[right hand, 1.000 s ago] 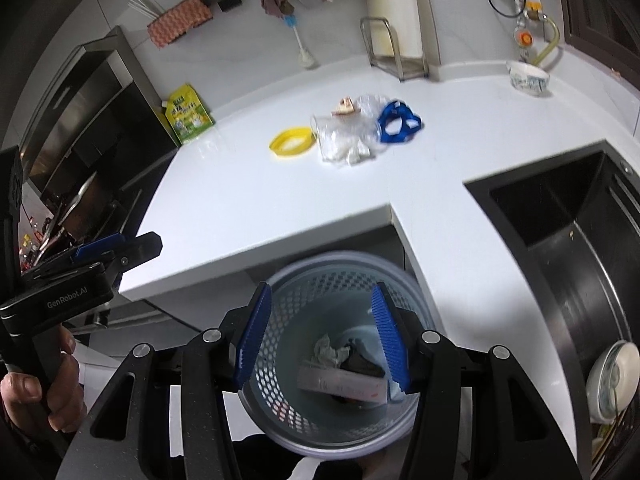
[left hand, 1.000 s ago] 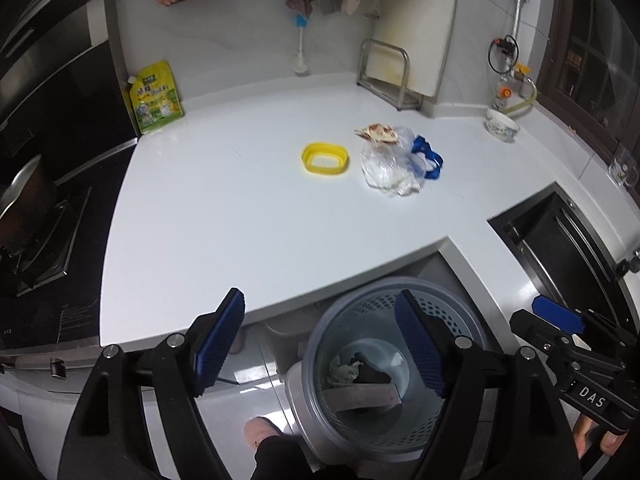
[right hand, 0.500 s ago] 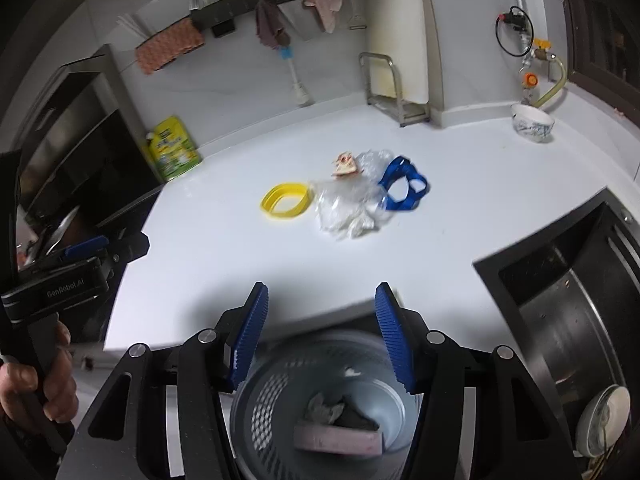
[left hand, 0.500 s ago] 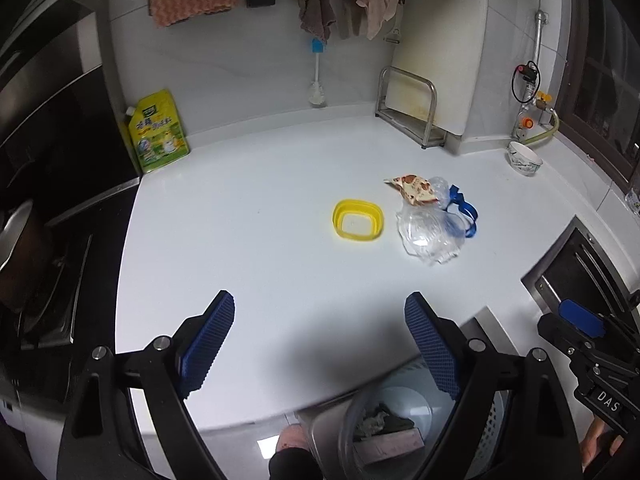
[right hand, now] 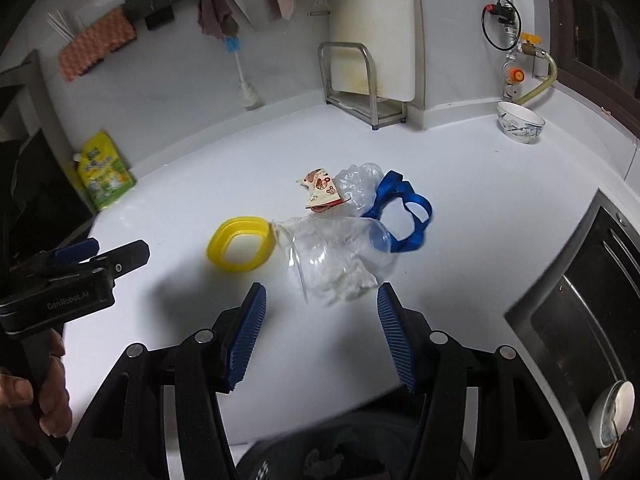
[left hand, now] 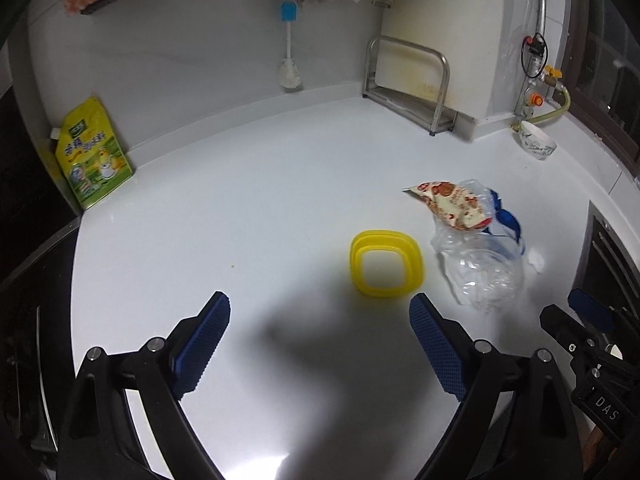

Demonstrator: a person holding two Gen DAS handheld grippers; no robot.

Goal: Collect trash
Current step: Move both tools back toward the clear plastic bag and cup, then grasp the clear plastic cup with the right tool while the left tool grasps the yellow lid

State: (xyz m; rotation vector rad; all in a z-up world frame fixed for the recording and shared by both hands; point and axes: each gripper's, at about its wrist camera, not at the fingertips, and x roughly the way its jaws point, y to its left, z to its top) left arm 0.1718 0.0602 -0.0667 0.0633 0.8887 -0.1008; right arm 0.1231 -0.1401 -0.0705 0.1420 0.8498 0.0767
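On the white counter (left hand: 240, 220) lie a yellow plastic ring-shaped lid (left hand: 386, 267) (right hand: 241, 248), a crumpled clear plastic cup and wrap (left hand: 482, 270) (right hand: 334, 264), a printed snack wrapper (left hand: 452, 203) (right hand: 322, 192) and a blue strap (right hand: 404, 216) (left hand: 506, 216). My left gripper (left hand: 320, 340) is open and empty, hovering over the counter just short of the yellow lid. My right gripper (right hand: 322, 328) is open and empty, just short of the clear plastic. The rim of the trash bin (right hand: 320, 460) shows at the bottom of the right wrist view.
A green-yellow refill pouch (left hand: 92, 156) leans at the back left. A metal rack with a cutting board (left hand: 408, 76), a bottle brush (left hand: 290, 68) and a bowl (left hand: 538, 140) stand at the back. A sink (right hand: 580, 300) is at the right, a stove at the left.
Both grippers rose from above the trash bin and moved forward over the counter toward the trash pile. Both stayed open and empty.
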